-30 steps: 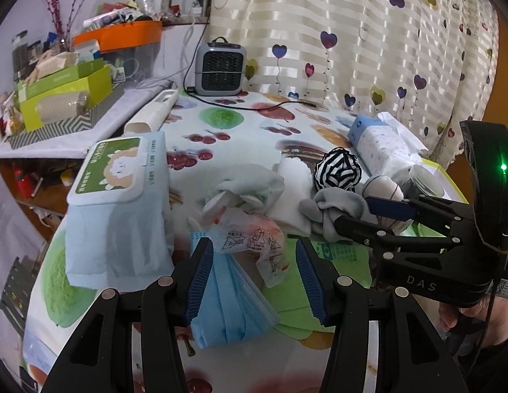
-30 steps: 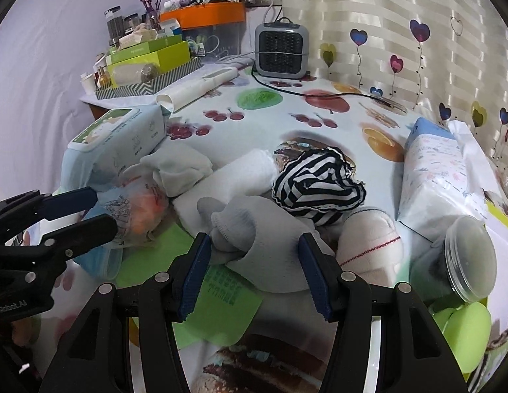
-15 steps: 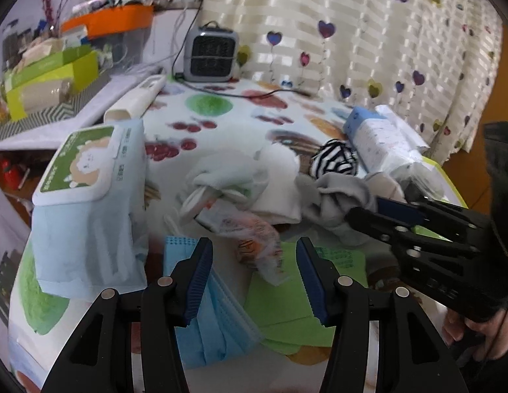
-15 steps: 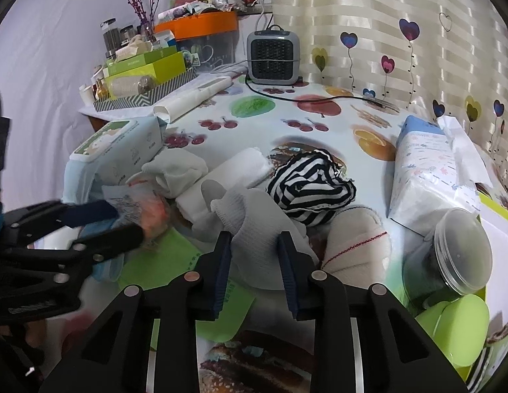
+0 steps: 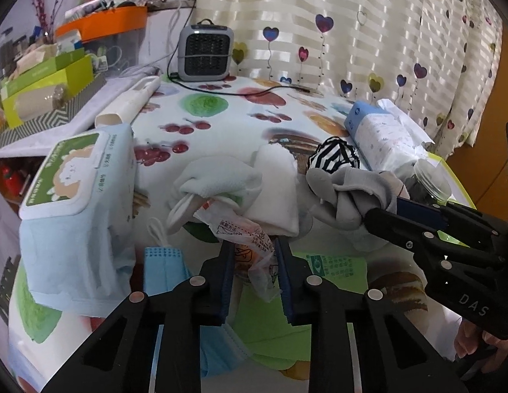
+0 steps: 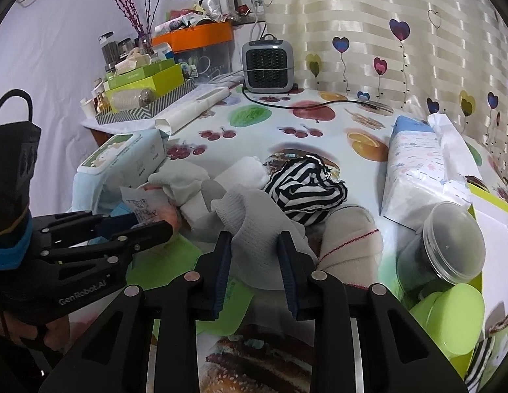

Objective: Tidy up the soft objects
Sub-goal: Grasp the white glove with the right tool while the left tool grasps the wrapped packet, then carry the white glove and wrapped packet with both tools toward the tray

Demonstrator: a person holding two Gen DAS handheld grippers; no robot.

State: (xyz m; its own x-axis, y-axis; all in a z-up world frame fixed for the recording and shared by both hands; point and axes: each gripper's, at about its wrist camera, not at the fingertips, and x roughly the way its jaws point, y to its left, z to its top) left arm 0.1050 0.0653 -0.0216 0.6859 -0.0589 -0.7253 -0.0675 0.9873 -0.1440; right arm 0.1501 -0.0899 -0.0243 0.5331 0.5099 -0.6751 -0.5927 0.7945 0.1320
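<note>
Both grabs are on. The grey sock [image 6: 254,229] sits in the pile at the middle of the table [image 5: 240,121], and the right hand-held gripper [image 6: 254,255] has its jaws pinched on the sock's near end; the left view shows the same grip from the side, cloth bunched at the tips. Just to its left, the left hand-held gripper [image 5: 254,262] is closed on a crinkly printed bag [image 5: 250,235], thin plastic squeezed between the blue pads.

So the step in hand looks like picking: two items seized, neither clearly lifted. Next, I'd judge, comes a clean pull up and away. The sock lies against the striped cloth [image 6: 306,186] and a cream sock [image 6: 348,239], so it may drag them. The bag is tucked under a white cloth [image 5: 217,180] and could snag on it.

Further out: a blue mask [image 5: 165,265] and green paper [image 5: 332,265] lie under the left jaws, a wipes pack [image 5: 77,177] towards the left edge, a tissue pack [image 6: 417,163] and lidded jar [image 6: 450,245] towards the right edge, a small heater [image 5: 206,52] at the far edge.

Hard to tell: what the bag holds, beyond something orange showing through. Whether the sock is one or a pair. Where the things are meant to go; no obvious bin shows. The gripper bodies block the near edge of the table.
</note>
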